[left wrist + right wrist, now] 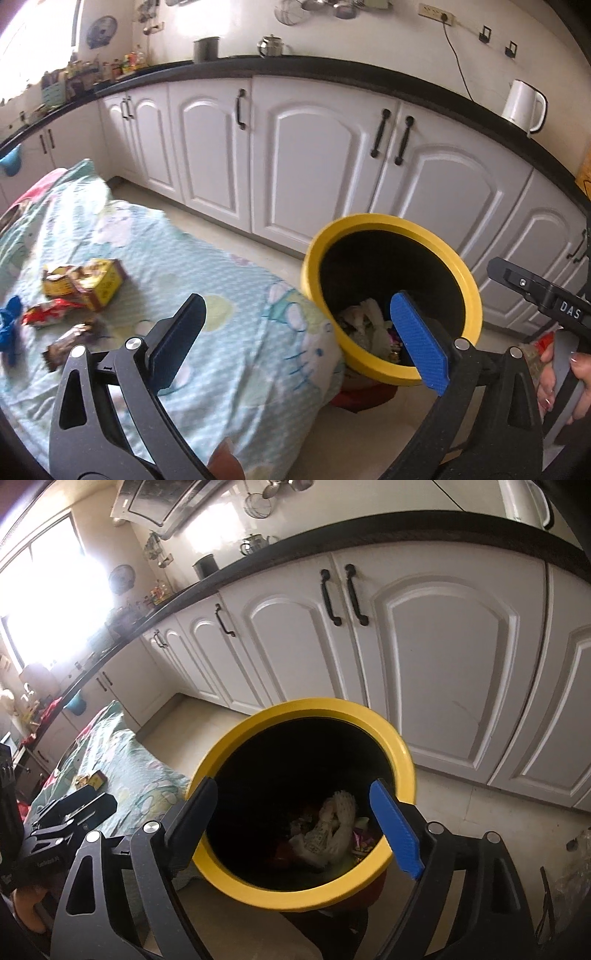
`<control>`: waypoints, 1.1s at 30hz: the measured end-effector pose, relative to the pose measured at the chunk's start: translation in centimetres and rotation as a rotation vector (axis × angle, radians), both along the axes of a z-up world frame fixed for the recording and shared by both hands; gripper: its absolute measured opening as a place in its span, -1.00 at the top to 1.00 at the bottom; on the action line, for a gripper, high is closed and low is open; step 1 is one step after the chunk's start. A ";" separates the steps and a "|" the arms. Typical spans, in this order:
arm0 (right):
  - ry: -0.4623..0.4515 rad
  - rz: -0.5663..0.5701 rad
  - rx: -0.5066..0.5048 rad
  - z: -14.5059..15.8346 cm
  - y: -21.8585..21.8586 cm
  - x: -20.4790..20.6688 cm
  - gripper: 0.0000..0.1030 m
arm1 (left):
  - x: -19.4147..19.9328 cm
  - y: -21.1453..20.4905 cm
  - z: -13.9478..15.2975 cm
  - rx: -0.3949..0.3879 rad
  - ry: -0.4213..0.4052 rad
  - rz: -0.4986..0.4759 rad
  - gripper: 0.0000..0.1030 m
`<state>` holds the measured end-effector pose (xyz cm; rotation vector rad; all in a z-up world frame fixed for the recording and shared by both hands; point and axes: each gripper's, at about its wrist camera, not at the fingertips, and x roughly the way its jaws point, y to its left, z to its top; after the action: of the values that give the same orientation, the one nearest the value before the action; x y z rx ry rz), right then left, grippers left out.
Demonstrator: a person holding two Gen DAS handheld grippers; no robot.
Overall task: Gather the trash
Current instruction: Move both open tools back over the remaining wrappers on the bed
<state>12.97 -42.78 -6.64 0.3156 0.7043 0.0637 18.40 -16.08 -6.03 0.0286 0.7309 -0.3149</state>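
Observation:
A yellow-rimmed bin [391, 221] stands on the floor beside a table with a light blue patterned cloth [229, 295]; crumpled paper and wrappers [365, 321] lie inside it. My left gripper [299, 339] is open and empty, hovering between the table edge and the bin. On the cloth at the left lie a yellow-brown carton [99, 282], a red wrapper [48, 314], a dark wrapper [70, 341] and a blue piece [9, 328]. My right gripper [291, 827] is open and empty, right above the bin [306, 709], where white crumpled trash [328, 827] shows.
White cabinets [314, 155] under a black counter [295, 66] run behind. A white kettle [524, 105] stands on the counter. The right gripper's body [543, 295] shows at the right in the left wrist view. A plastic bag [576, 864] lies on the floor at the right.

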 end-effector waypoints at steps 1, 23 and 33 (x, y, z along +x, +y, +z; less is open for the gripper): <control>-0.004 0.009 -0.002 0.2 0.3 0.0 -0.60 | -0.1 0.4 0.2 0.000 -0.005 0.007 -0.79; -0.077 0.243 -0.080 3.3 10.7 0.2 -0.62 | -2.2 10.4 3.0 0.012 -0.119 0.221 -0.79; -0.088 0.343 -0.109 3.8 15.9 0.6 -0.62 | -2.4 15.3 3.0 -0.021 -0.118 0.321 -0.79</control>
<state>13.56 -26.92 -2.85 0.0846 0.6661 0.3623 16.02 -0.77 -3.00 -0.0887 0.6040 -0.0131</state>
